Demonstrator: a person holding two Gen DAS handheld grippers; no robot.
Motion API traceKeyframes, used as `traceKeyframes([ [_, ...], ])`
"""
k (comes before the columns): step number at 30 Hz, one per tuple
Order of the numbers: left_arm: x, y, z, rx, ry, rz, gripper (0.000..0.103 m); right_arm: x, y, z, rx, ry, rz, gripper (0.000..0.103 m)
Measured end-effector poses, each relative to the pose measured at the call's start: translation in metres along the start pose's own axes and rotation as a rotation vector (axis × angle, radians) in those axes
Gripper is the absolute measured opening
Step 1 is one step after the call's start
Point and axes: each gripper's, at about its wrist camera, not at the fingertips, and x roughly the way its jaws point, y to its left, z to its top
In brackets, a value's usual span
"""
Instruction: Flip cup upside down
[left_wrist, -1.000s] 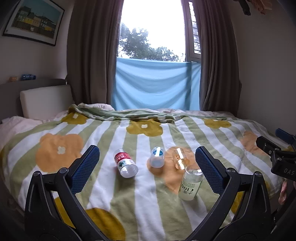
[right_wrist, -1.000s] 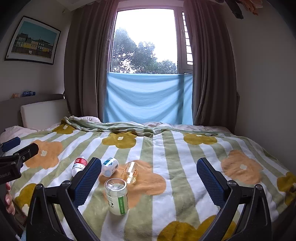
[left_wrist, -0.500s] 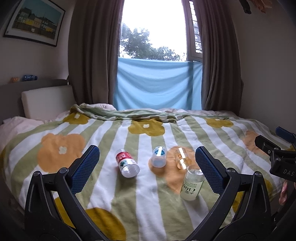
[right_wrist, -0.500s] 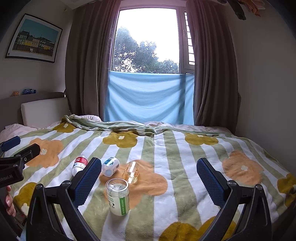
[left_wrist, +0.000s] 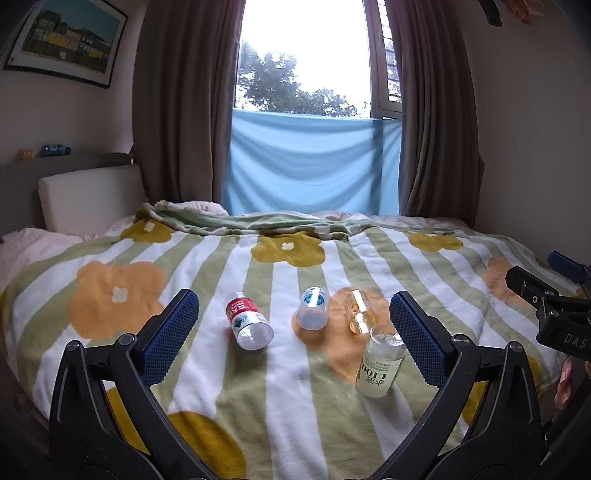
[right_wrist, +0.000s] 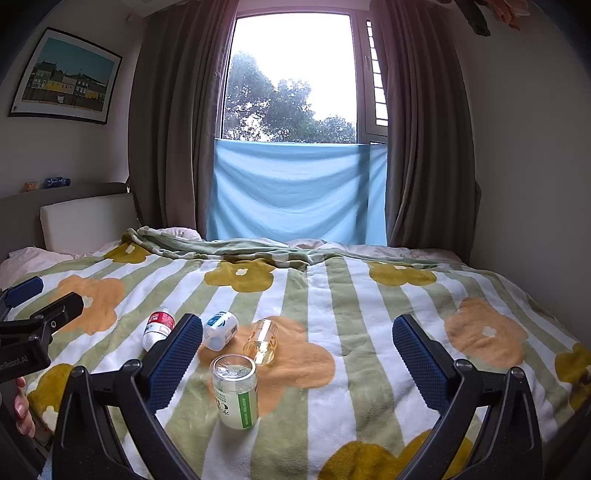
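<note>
A bedroom in a home; a wide bed (right_wrist: 369, 295) fills most of the room, spread with a soft blanket (left_wrist: 207, 266) striped green and white and printed with yellow and orange flowers; a padded white headboard cushion (right_wrist: 86, 221) stands at the left against a grey ledge holding small trinkets (right_wrist: 48, 182); brown curtains (right_wrist: 428, 129) hang on either side of a window (right_wrist: 291, 77) looking out on trees, its lower part covered by a pale blue cloth (right_wrist: 295, 192); a framed picture of coloured houses (right_wrist: 66, 75) hangs on the plain wall at the left.
</note>
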Motion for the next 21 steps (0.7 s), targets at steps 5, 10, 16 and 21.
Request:
traceKeyframes([
  [5, 0.0003, -0.0012, 0.0005, 0.002, -0.004, 0.002, 0.103, 0.0003, 0.0000, -0.0009, 0.002, 0.000, -0.001, 0.103],
  [10, 0.0005, -0.0014, 0.0009, 0.003, -0.004, 0.003, 0.103, 0.0007, -0.0012, -0.0002, 0.001, 0.000, 0.001, 0.103],
  [16, 0.0003, -0.0020, 0.0012, 0.003, -0.005, 0.002, 0.103, 0.0007, -0.0014, 0.0001, 0.002, 0.001, -0.001, 0.103],
  [21, 0.0001, -0.0020, 0.0033, 0.006, -0.011, 0.004, 0.103, 0.0014, -0.0010, -0.0017, 0.005, 0.000, -0.003, 0.103],
])
